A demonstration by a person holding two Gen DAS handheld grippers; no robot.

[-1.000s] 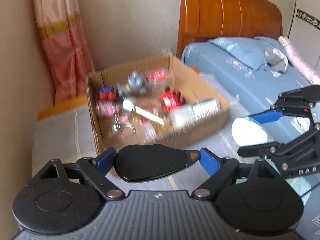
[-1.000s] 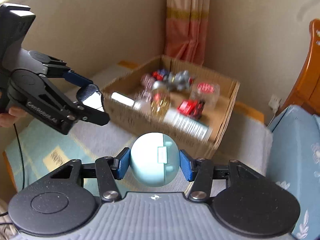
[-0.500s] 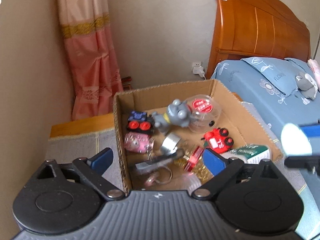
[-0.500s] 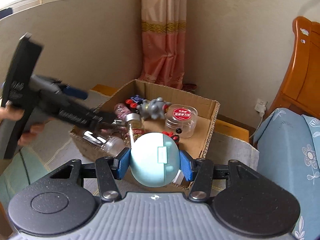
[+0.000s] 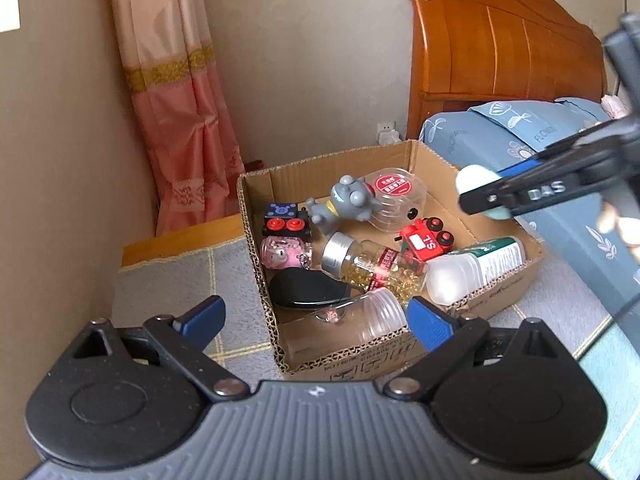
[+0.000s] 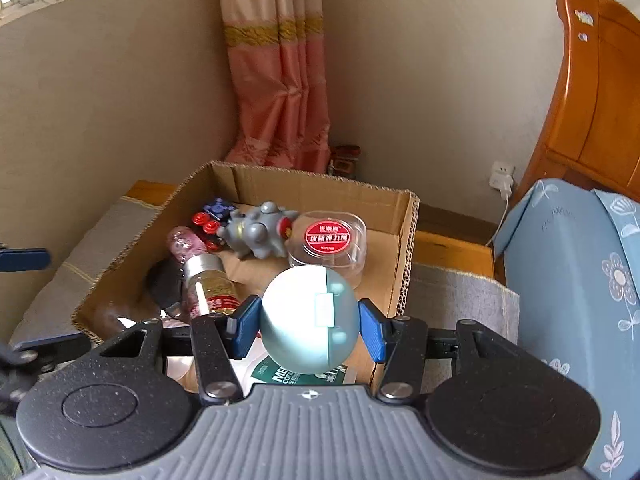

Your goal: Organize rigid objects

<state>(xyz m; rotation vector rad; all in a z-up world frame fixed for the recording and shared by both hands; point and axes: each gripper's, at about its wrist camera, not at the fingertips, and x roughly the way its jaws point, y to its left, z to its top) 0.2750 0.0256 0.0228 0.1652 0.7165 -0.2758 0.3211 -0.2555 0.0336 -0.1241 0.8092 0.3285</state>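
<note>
A cardboard box [image 5: 496, 292] [image 6: 404, 248] sits on a grey mat and holds several small things. A black oval case [image 5: 308, 290] lies in its near left corner beside a capsule bottle [image 5: 372, 264] [image 6: 208, 284], a grey toy [image 5: 348, 200] [image 6: 256, 232], a red toy train [image 5: 424, 238] and a clear round tub [image 5: 396, 196] [image 6: 332, 244]. My left gripper [image 5: 316, 320] is open and empty at the box's near edge. My right gripper [image 6: 308, 324] is shut on a pale blue egg-shaped case [image 6: 308, 320] [image 5: 476, 178], held above the box's right side.
A white bottle with a green label [image 5: 476, 268] and a clear jar [image 5: 360, 316] lie at the box's near side. A bed with blue bedding [image 5: 560, 152] and a wooden headboard [image 5: 500, 48] stands right. A pink curtain [image 5: 176, 120] hangs behind, by the wall.
My left gripper opened and let go of the black oval case, which now lies in the box. My right gripper carried the pale blue case over the box.
</note>
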